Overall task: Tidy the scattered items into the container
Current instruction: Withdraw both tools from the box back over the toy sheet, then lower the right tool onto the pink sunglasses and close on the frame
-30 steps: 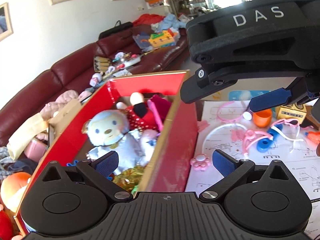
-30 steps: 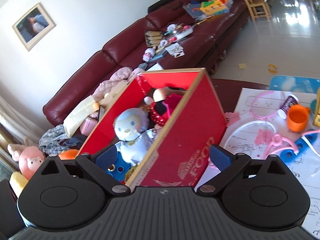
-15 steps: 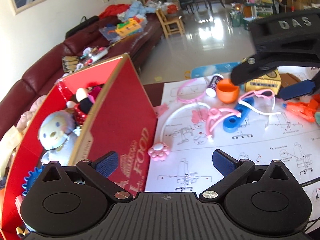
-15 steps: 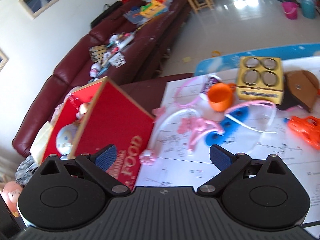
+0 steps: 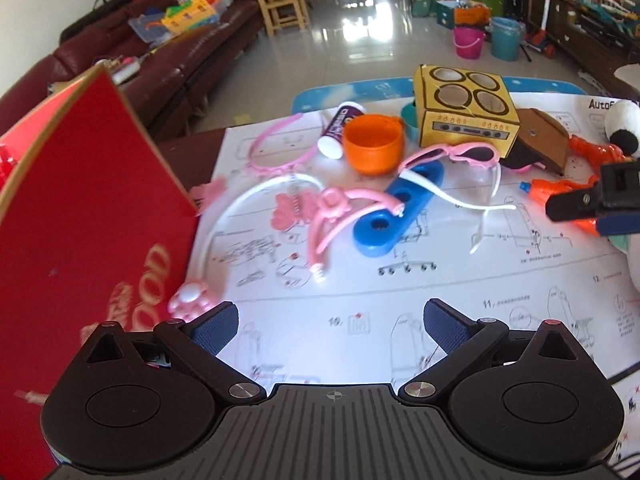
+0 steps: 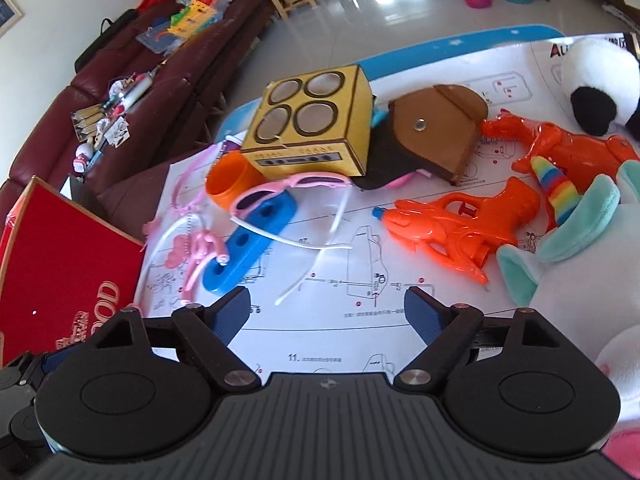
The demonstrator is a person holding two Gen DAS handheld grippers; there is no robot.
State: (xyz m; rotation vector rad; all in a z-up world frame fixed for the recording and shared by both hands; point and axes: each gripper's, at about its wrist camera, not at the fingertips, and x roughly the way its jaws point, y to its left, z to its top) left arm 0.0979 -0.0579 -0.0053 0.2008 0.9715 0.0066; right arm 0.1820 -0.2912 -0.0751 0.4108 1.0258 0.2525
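Note:
The red box (image 5: 80, 216) stands at the left, also in the right wrist view (image 6: 60, 264). Scattered toys lie on a white instruction sheet (image 5: 400, 300): pink sunglasses (image 5: 460, 156), a blue holed piece (image 5: 400, 208), an orange cup (image 5: 374, 142), pink headbands (image 5: 332, 208), a pink paw (image 5: 192, 300). An orange water gun (image 6: 452, 228) and a yellow toy stove (image 6: 316, 120) lie ahead of the right gripper. My left gripper (image 5: 332, 326) is open and empty above the sheet. My right gripper (image 6: 328, 312) is open and empty.
A brown pouch (image 6: 436, 128), an orange toy horse (image 6: 560, 148), a panda plush (image 6: 600, 80) and a white unicorn plush (image 6: 580, 264) lie at the right. A dark red sofa (image 6: 132, 92) with clutter stands behind the table. Buckets (image 5: 468, 42) stand on the floor.
Both grippers have swung right, away from over the box, and now face the toys on the sheet. Both stay open and empty.

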